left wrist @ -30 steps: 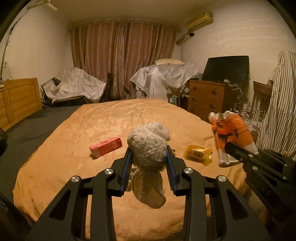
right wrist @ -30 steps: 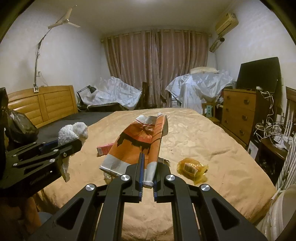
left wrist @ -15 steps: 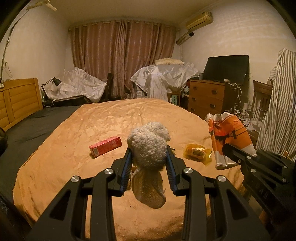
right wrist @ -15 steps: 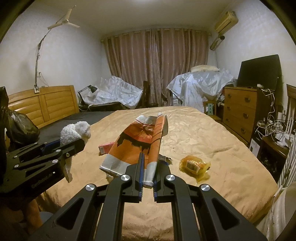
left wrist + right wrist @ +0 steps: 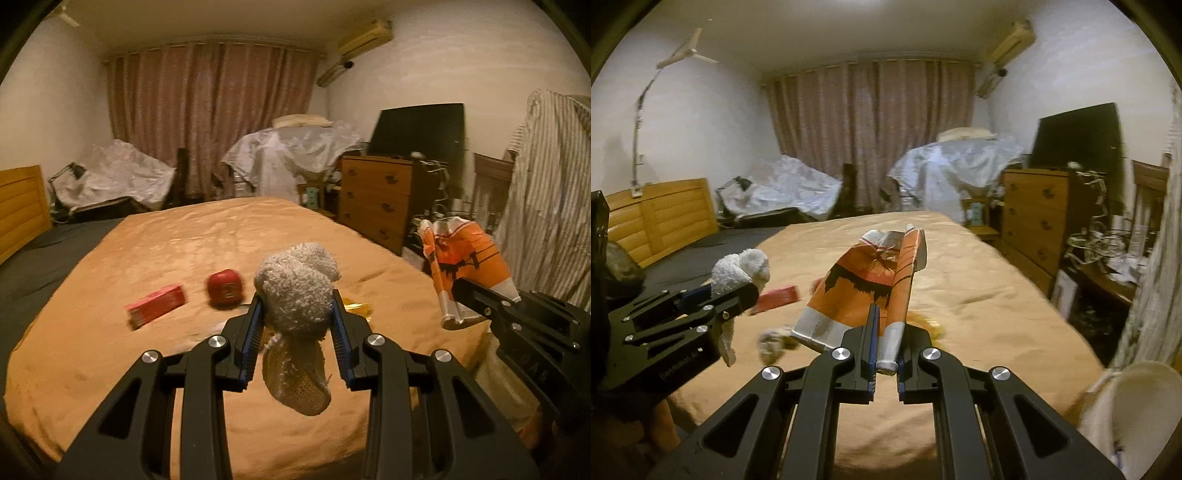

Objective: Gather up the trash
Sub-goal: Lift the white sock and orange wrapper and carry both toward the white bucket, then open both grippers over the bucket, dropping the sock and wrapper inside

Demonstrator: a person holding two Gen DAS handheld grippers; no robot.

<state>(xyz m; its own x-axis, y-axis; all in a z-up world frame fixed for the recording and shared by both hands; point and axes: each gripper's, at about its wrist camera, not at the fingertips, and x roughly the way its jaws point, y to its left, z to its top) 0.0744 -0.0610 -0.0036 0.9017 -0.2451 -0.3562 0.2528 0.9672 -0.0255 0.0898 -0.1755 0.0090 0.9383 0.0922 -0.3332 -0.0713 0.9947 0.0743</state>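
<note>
My left gripper is shut on a fluffy white sock, held above the near end of the bed; the sock also shows in the right wrist view. My right gripper is shut on a flattened orange snack bag, which also shows at the right of the left wrist view. On the orange bedspread lie a red box, a red round object and a yellow wrapper, partly hidden behind my left fingers.
A wooden dresser with a dark screen stands right of the bed. Striped cloth hangs at far right. A wooden headboard is at left. A crumpled scrap lies near the bed's front. A white basket rim is at lower right.
Both grippers have shifted to the left with their loads, so the bed items slid right in view. A red round object now shows beside the red box.
</note>
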